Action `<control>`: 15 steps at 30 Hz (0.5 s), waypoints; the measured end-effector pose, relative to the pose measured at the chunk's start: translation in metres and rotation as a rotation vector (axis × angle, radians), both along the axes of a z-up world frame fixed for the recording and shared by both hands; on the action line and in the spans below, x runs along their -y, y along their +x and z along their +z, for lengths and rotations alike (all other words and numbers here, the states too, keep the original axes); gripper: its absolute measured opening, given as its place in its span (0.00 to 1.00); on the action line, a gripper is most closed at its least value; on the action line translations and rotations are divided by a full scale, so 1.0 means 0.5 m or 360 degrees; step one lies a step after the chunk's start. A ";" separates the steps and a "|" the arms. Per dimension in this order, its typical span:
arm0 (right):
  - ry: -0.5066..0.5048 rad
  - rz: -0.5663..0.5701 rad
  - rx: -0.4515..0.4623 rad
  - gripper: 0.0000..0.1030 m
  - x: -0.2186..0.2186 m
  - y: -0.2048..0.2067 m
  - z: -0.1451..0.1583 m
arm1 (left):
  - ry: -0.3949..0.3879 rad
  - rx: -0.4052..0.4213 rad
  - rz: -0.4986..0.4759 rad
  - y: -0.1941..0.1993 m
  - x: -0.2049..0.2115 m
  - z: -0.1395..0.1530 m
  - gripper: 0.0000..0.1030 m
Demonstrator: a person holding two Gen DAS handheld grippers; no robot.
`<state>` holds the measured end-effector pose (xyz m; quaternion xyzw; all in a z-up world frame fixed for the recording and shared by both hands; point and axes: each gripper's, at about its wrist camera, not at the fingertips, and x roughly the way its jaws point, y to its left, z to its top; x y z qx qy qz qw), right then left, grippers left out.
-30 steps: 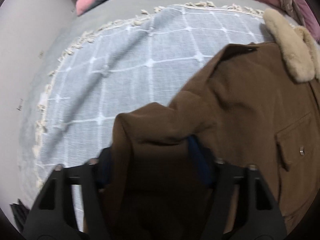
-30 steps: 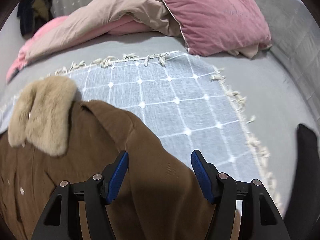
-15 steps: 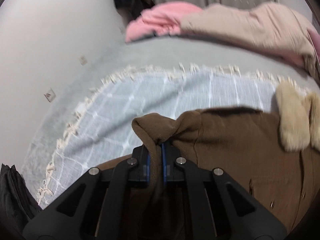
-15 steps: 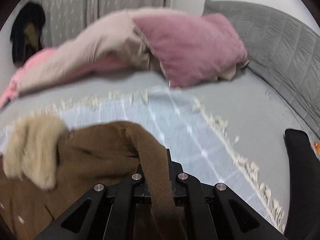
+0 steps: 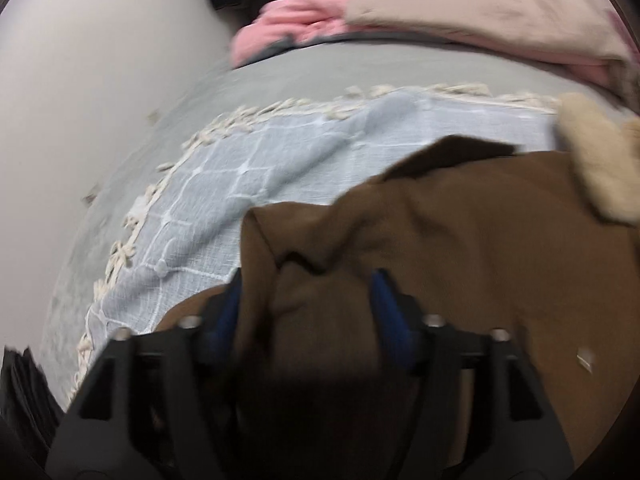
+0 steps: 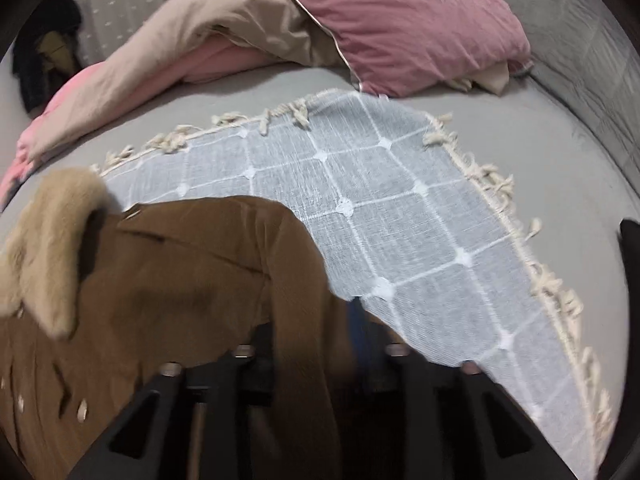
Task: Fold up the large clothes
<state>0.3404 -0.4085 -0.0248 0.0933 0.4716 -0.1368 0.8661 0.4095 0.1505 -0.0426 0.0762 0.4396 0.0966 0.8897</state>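
A brown coat (image 5: 460, 260) with a beige fur collar (image 5: 600, 160) lies on a light blue checked blanket (image 5: 280, 160). My left gripper (image 5: 308, 300) is over the coat's left edge. Its jaws are opening, and a raised fold of brown fabric sits loose between the blue pads (image 5: 384, 304). In the right wrist view the coat (image 6: 180, 280) and its fur collar (image 6: 48, 240) fill the lower left. My right gripper (image 6: 308, 336) is blurred and its jaws are opening. A brown strip of coat hangs between them and hides the left finger.
The fringed blanket (image 6: 380, 184) covers a grey bed (image 6: 540, 140). A pink pillow (image 6: 400, 20) and a beige duvet (image 6: 200, 40) are piled at the far end. A pale wall (image 5: 80, 80) runs along the left. A dark object (image 6: 630, 248) is at the right edge.
A second ago both grippers stood open over the coat. Half a second ago each was shut on a pinched fold. Now both sets of jaws are apart again, with the fabric slack between them.
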 end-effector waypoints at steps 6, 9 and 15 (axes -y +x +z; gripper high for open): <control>-0.0063 0.0145 0.0112 0.62 0.001 -0.146 0.141 | -0.0386 0.0043 -0.0223 -0.140 0.034 0.106 0.83; -0.0115 0.0180 0.0106 0.66 -0.002 -0.228 0.194 | -0.0491 -0.0030 -0.0321 -0.218 0.066 0.139 0.85; -0.0142 0.0232 0.0029 0.68 -0.016 -0.390 0.223 | -0.0643 -0.0033 -0.0308 -0.369 0.096 0.165 0.97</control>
